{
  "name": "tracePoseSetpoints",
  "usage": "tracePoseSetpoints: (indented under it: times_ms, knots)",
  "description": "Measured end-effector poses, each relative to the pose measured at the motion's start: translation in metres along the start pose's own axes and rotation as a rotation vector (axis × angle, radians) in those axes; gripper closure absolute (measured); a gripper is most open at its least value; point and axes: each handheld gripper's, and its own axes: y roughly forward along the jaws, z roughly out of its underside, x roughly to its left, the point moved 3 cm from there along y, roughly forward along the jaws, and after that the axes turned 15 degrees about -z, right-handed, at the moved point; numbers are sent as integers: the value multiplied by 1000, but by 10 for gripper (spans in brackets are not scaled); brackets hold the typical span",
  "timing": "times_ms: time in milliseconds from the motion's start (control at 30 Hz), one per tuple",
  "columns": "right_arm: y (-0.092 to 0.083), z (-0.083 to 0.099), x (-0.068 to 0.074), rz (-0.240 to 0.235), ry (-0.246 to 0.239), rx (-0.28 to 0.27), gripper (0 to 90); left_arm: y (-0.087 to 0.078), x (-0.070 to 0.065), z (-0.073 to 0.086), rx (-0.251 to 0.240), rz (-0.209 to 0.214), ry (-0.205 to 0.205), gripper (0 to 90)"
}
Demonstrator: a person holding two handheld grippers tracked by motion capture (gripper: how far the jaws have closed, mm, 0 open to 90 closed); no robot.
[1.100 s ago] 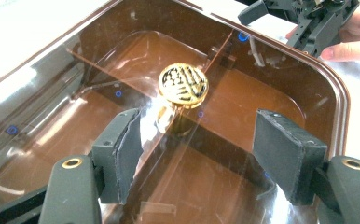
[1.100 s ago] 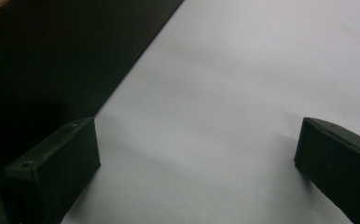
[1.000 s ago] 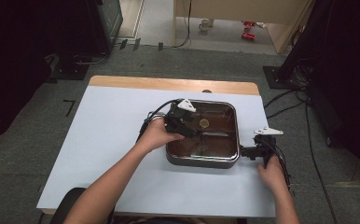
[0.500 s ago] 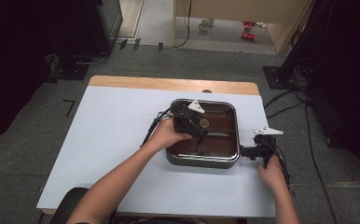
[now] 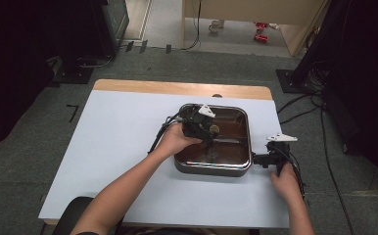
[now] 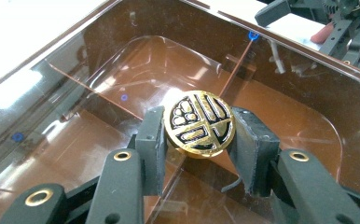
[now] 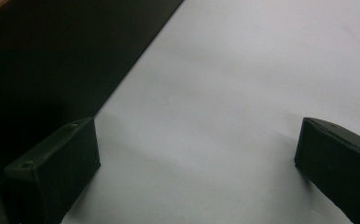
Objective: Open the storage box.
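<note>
The lid knob point(image 6: 199, 122) sits squarely between the left gripper point(image 6: 199, 140) pads, which have just closed onto it. The glass lid point(image 6: 122, 98) covers the pan point(image 5: 215, 169) near the table's point(image 5: 104, 147) right edge. The right gripper point(image 7: 197, 168) gapes empty beside it.

We hold the left gripper point(image 5: 207, 131) with the left hand point(image 5: 176, 139), forearm reaching in from the lower left and angled forward. Its jaws have just been closing and now clamp from both sides; both pads point(image 6: 152, 140) press inward. We hold the right gripper point(image 5: 271, 157) low with the right hand point(image 5: 285, 181), pointing left, its jaws standing wide apart with nothing between them.
</note>
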Motion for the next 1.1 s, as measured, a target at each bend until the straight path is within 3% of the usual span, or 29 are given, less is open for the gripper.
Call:
tracePoseSetpoints:
  times_ms: [133, 300, 600, 733, 867, 1100]
  knots:
    - [0, 0, 0, 0, 0, 0, 0, -6, 0, -4, 7, 2, 5, 591]
    - [0, 0, 0, 0, 0, 0, 0, -25, 1, -15, -17, 7, 10, 591]
    - [0, 0, 0, 0, 0, 0, 0, -65, 7, -27, -39, 13, -34, 592]
    - [0, 0, 0, -1, 0, -1, 0, -89, 13, -25, -41, -5, -38, 592]
    - [0, 0, 0, -1, 0, -1, 0, -101, 19, -21, -36, -15, -45, 592]
    - [0, 0, 0, -1, 1, -2, 0, -131, 39, -7, -46, -63, -93, 592]
